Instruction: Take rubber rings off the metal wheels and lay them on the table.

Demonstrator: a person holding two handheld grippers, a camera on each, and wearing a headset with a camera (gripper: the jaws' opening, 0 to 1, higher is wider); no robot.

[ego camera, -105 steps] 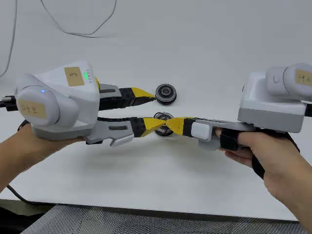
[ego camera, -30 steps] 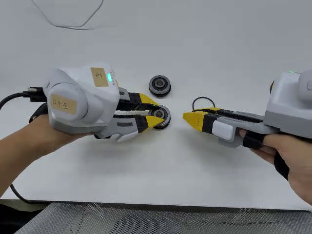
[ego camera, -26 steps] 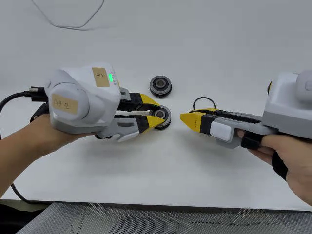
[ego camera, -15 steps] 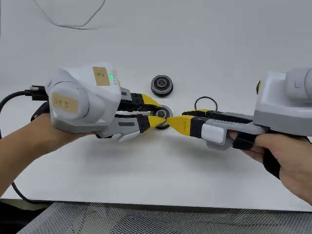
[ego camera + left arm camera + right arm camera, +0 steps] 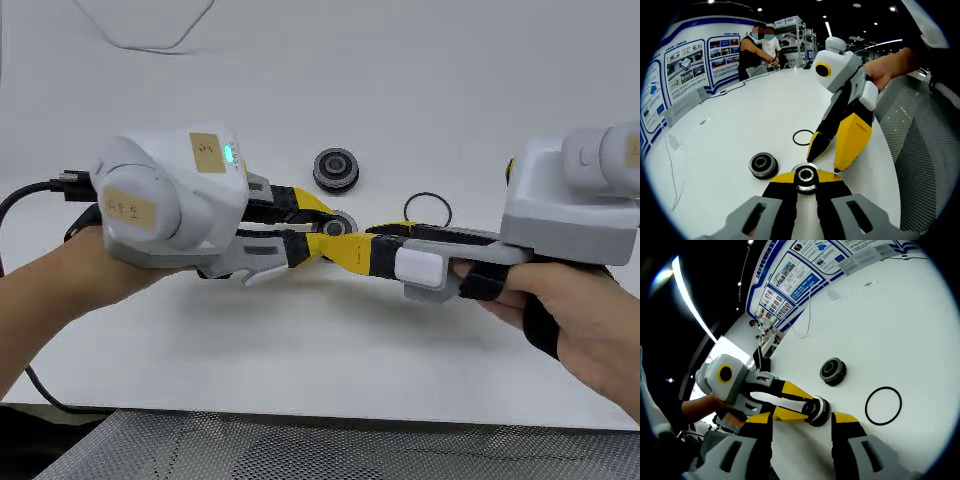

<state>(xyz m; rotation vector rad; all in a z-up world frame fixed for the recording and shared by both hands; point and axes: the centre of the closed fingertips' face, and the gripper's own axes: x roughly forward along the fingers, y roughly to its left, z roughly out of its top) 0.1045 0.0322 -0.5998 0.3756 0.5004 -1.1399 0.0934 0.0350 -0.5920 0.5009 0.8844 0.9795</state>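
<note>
One small metal wheel (image 5: pixel 806 178) is pinched steady by the left claw (image 5: pixel 322 226) so the spread right claw (image 5: pixel 805 417) can strip it; a black rubber ring (image 5: pixel 866 406) lies on the white table (image 5: pixel 300 340).

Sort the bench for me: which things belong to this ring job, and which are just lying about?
Job in hand:
- silver metal wheel, clamped in the left gripper
- right gripper, open, close to it
- second black-rimmed metal wheel on the white table
- loose black rubber ring

Lying about:
- thin grey cable across the far table
- blue-bordered wall posters
</note>
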